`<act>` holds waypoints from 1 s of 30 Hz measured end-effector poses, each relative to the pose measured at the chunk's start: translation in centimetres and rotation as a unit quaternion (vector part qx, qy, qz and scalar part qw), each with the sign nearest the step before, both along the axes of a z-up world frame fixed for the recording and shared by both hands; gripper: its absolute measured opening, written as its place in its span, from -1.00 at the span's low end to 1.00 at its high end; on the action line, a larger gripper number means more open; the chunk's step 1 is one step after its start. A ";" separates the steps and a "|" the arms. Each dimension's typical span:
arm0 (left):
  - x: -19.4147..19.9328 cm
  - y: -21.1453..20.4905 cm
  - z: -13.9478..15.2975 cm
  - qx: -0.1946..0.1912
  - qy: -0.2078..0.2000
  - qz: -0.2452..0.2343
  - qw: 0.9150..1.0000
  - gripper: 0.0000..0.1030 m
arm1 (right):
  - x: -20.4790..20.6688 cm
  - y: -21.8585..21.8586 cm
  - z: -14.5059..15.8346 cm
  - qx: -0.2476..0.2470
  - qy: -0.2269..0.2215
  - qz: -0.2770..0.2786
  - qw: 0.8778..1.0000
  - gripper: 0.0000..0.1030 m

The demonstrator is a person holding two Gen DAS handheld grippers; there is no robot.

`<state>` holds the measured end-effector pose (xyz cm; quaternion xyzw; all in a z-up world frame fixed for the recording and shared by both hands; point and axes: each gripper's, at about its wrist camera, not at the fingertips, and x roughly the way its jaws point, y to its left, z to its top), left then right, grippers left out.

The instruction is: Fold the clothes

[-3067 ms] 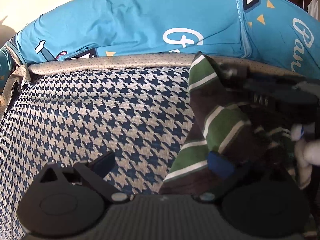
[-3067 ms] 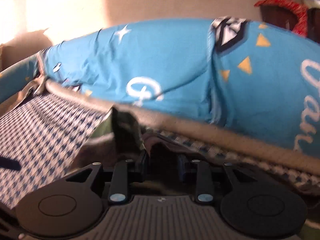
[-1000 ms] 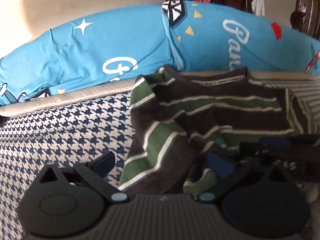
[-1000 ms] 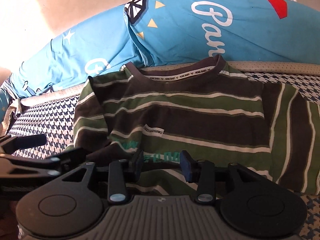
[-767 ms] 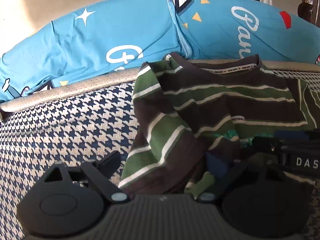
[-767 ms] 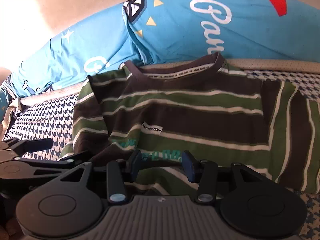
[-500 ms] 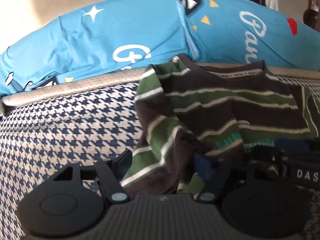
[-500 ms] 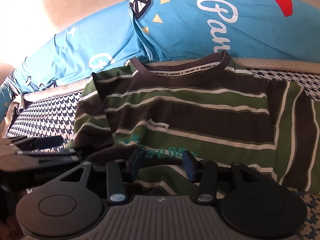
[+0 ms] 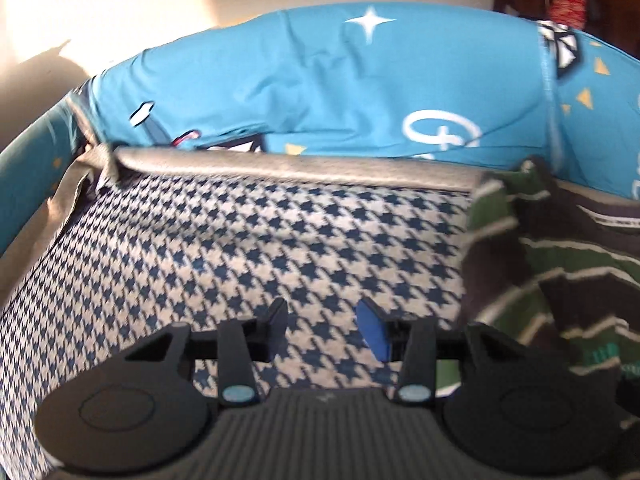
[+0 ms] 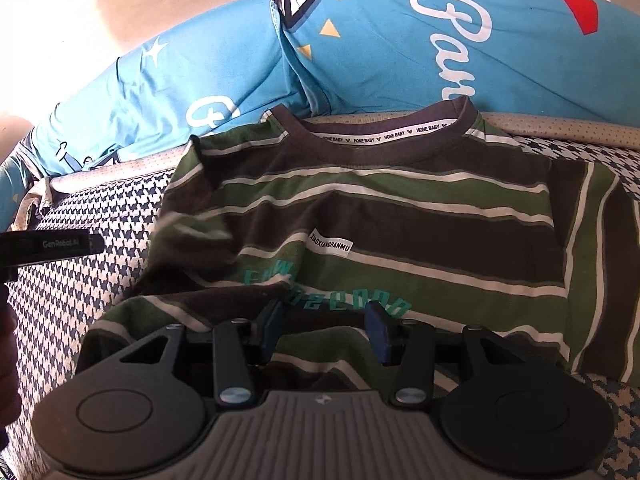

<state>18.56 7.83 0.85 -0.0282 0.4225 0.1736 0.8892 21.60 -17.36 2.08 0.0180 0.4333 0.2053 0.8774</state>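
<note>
Across the houndstooth mattress (image 9: 240, 248), left tool (image 9: 322, 326) closing empty; right tool (image 10: 324, 328) parted over striped shirt (image 10: 400, 216).

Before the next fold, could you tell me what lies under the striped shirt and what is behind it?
The striped shirt lies on the houndstooth cover. Behind its collar run a beige padded edge and blue printed pillows. Anything beneath the shirt itself is covered.

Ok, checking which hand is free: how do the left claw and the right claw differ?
The left claw hangs over the bare houndstooth cover with nothing in its gap, while the right claw is over the striped shirt, with fabric showing in its gap. The left claw's jaws have just been closing, and its gap looks slightly narrower than the right claw's. Both stand partly open.
</note>
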 end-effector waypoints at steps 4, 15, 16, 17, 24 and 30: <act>-0.5 0.1 0.5 -0.045 -0.008 -0.026 0.999 0.00 | 0.0 0.0 0.0 -0.001 0.000 0.001 1.000 -0.11; -1.6 -4.7 1.2 -0.025 -0.032 -0.134 0.990 0.47 | -0.1 0.3 0.0 -0.007 -0.001 0.002 1.000 -0.11; -1.6 -5.2 1.3 -0.026 -0.034 -0.147 0.988 0.56 | -0.1 0.3 0.0 -0.007 0.000 0.002 1.000 -0.11; -1.6 -5.7 1.3 -0.027 -0.034 -0.159 0.986 0.62 | -0.1 0.3 -0.1 -0.008 0.001 0.002 1.000 -0.11; -1.0 -8.2 -0.2 0.001 -0.004 -0.202 0.979 0.70 | -0.1 0.3 -0.2 -0.010 0.003 0.003 1.000 -0.11; -0.4 -8.5 -1.6 0.004 0.024 -0.208 0.978 0.58 | 0.1 0.3 -0.2 -0.010 0.006 0.003 1.000 -0.10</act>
